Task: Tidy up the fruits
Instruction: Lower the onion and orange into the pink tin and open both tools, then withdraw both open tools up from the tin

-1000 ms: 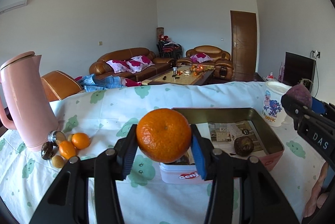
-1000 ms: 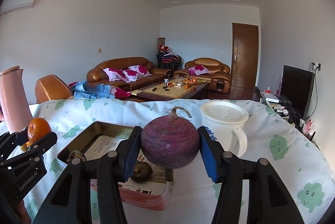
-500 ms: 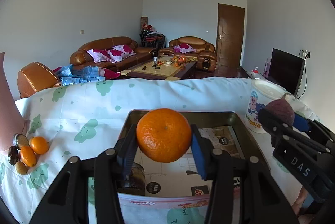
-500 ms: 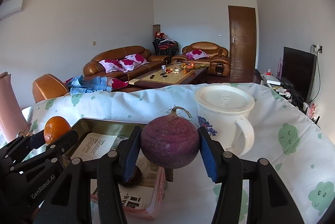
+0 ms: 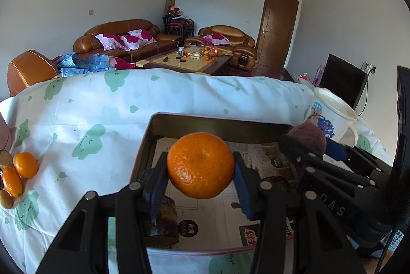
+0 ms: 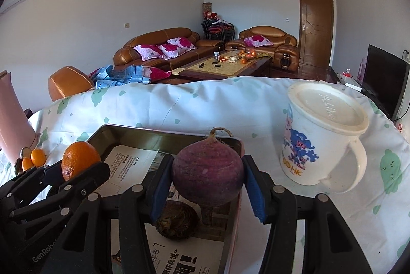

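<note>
Fruits held over a metal tin (image 5: 147, 143) on a cloud-print tablecloth (image 5: 107, 104), largest item first. Spread wide under everything, white with green clouds. Rectangular tin lined with printed paper (image 6: 133, 161), pink outside wall, open top.

White lidded mug (image 6: 320, 143) with a blue cartoon print, standing on the cloth just beside the tin's right edge. Pink jug (image 6: 12, 122) at the far left of the right wrist view, upright.

Left gripper (image 5: 201, 180) closed onto an orange mandarin (image 5: 201, 165), blue pads pressed against both sides, held above the tin's paper floor, not touching it. Right gripper (image 6: 208, 183) clamped likewise on a purple round root-like fruit (image 6: 207, 171), stem tip upward, held over the tin's right half near the rim. Both tools side by side, near each other, each visible in the other's camera.

Inside the tin: a dark wrinkled fruit (image 6: 176, 221) lying on the paper below the right gripper, and another dark brown lump (image 5: 164, 222) under the left gripper's left finger, partly hidden.

Small pile of kumquats (image 5: 21, 171) and brown nut-like pieces (image 5: 5, 198) on the cloth well left of the tin, touching one another, at the foot of the jug.
</note>
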Available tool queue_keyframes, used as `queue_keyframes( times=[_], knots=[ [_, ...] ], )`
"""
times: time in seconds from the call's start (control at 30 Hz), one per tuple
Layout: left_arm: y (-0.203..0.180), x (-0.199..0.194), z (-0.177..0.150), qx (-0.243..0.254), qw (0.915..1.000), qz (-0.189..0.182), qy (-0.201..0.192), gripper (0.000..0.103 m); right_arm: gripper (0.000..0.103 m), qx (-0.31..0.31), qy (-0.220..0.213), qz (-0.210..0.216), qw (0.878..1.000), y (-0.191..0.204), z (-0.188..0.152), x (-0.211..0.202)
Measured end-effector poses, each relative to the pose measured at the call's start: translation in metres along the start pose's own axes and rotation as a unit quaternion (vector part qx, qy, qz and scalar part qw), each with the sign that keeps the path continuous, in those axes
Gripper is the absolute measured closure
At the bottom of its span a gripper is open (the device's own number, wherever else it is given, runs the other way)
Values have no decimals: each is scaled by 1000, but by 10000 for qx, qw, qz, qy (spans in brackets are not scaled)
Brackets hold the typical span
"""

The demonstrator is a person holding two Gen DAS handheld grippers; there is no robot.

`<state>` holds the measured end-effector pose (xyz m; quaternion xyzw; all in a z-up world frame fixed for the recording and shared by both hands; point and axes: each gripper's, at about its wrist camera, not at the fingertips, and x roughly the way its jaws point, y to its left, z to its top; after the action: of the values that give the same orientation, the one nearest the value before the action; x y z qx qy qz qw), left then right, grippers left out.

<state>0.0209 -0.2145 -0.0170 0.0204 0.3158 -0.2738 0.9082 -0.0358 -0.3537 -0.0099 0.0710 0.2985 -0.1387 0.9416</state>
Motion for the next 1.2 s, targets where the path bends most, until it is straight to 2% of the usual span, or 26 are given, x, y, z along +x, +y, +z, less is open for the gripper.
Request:
queue_keyframes(
  times=[0.23,0.33,0.53,0.6,0.67,0.73,0.8,0.87,0.9,1.0,1.07,1.2],
  knots=[
    [1,8,-1,-54,9994,227,254,54,47,-3,273,243,9993,2,-2,8],
    [4,9,-2,-113,9991,257,303,54,47,-36,273,187,9994,4,-2,7],
    [3,4,-2,-33,9990,413,186,52,45,44,193,234,9995,1,-2,1],
    [1,-1,-2,30,9988,493,51,49,44,92,110,235,9996,-1,-2,-3],
    [-1,-7,-2,118,9978,647,-105,39,44,149,2,239,9996,-4,-2,-8],
    [-1,-14,-2,180,9964,781,-283,30,39,240,-123,169,9995,-8,-2,-13],
    [1,-21,0,171,9949,877,-463,20,29,396,-309,156,9986,-15,-2,-20],
    [5,-30,1,82,9938,892,-651,2,22,590,-536,168,9967,-21,-2,-29],
    [7,-34,1,33,9930,904,-765,0,17,668,-658,137,9955,-24,-3,-33],
    [8,-43,1,53,9906,940,-992,0,16,723,-1010,-93,9922,-25,-4,-46],
    [6,-45,0,148,9881,1089,-1078,0,16,669,-1231,-295,9897,-23,-5,-53],
    [7,-49,-1,240,9836,1320,-1208,0,16,554,-1981,-730,9759,-17,-8,-78]
  ],
)
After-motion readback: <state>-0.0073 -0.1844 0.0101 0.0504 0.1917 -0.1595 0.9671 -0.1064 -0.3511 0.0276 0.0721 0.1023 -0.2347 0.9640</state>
